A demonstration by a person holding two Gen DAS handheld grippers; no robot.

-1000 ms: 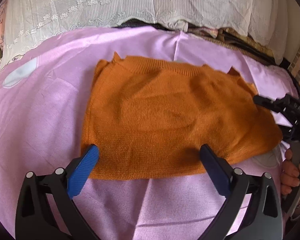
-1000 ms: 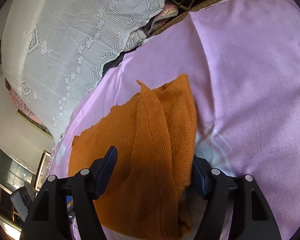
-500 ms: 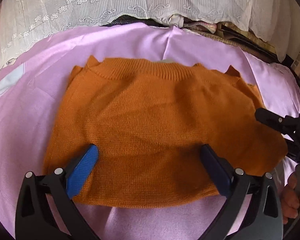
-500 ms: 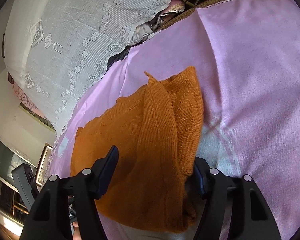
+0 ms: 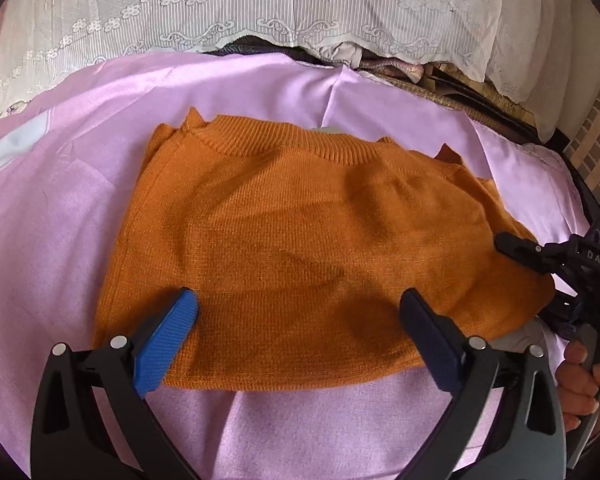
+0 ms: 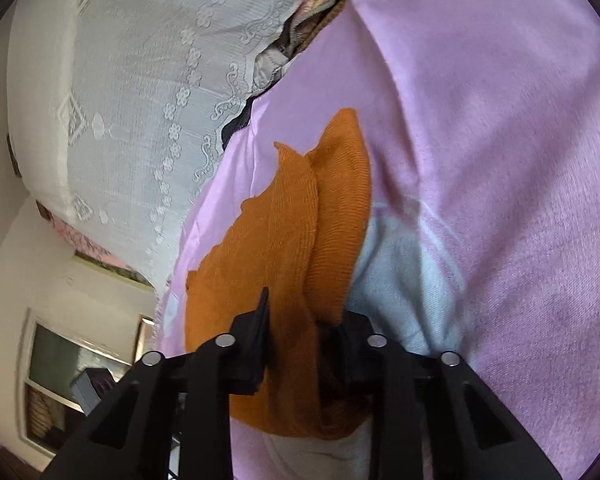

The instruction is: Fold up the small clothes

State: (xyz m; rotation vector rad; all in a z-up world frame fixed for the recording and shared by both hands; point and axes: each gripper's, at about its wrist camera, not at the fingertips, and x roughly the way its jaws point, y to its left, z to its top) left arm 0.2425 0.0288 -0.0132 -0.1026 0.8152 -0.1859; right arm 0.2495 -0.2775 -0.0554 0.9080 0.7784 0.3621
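Note:
An orange knit sweater [image 5: 300, 232] lies flat on the pink sheet [image 5: 60, 208], neckline at the far side. My left gripper [image 5: 298, 312] is open, its blue-padded fingers hovering over the sweater's near hem. My right gripper [image 6: 304, 332] has its jaws closed in on the sweater's right edge [image 6: 316, 240], where the knit bunches between the fingers. The right gripper also shows at the right edge of the left wrist view [image 5: 540, 256], at the sweater's right side.
White lace-covered pillows [image 5: 300, 8] line the far side of the bed. Dark bedding and a woven mat [image 5: 460, 92] show past the sheet's far right edge. A pale blue patch [image 6: 400, 280] marks the sheet beside the sweater. A window [image 6: 60, 380] is at the room's left.
My right gripper has narrowed from wide open onto the sweater's right edge. My left gripper stays open and has shifted slightly over the near hem.

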